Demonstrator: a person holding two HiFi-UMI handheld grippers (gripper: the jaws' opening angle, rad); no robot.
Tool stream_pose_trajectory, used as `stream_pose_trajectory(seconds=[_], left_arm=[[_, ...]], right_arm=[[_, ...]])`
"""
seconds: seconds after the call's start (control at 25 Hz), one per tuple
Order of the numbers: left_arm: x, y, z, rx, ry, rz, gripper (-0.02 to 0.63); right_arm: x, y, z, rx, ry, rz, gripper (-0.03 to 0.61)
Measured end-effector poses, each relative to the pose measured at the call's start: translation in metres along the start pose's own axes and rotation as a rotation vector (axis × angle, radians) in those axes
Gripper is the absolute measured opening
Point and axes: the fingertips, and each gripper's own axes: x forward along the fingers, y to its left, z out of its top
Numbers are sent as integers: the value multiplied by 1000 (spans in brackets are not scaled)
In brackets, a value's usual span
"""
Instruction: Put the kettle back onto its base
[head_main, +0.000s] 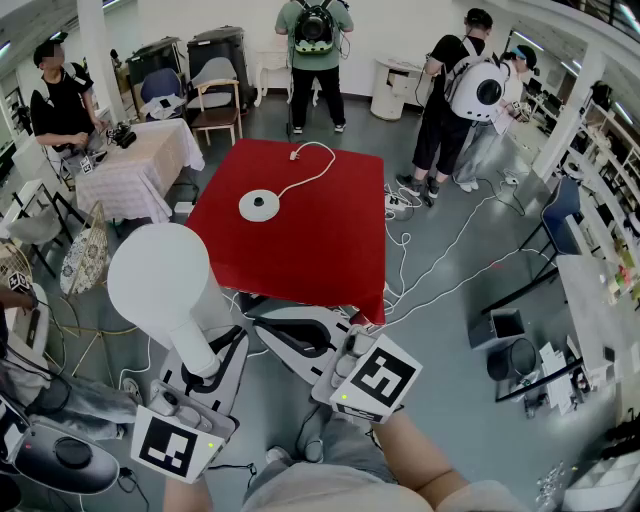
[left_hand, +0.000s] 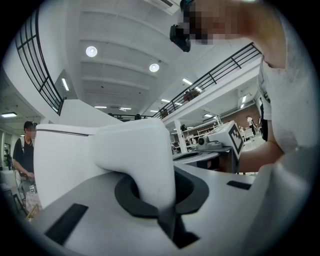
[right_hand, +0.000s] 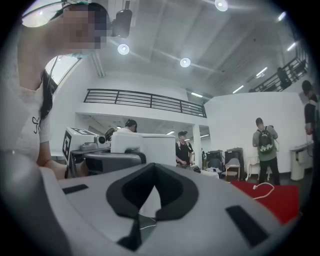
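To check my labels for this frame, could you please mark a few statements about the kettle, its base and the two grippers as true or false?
1. The white kettle sits on its base. False: it is held off the base, short of the table.
2. The left gripper is clamped on the kettle's handle. True.
3. The right gripper holds the power cord. False: its jaws are closed on nothing, and the cord lies on the table.
4. The base lies on the red table. True.
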Motion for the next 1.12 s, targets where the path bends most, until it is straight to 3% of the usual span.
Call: stream_pose_trajectory(seconds=[0.6,1.12], left_arm=[[-12,0,-5,-4,-5,-26,26],[55,10,5,6,-53,105,26]], right_arm=[[-6,11,-2,-1,4,-53,8],[-31,-69,0,36,-3,30,8]])
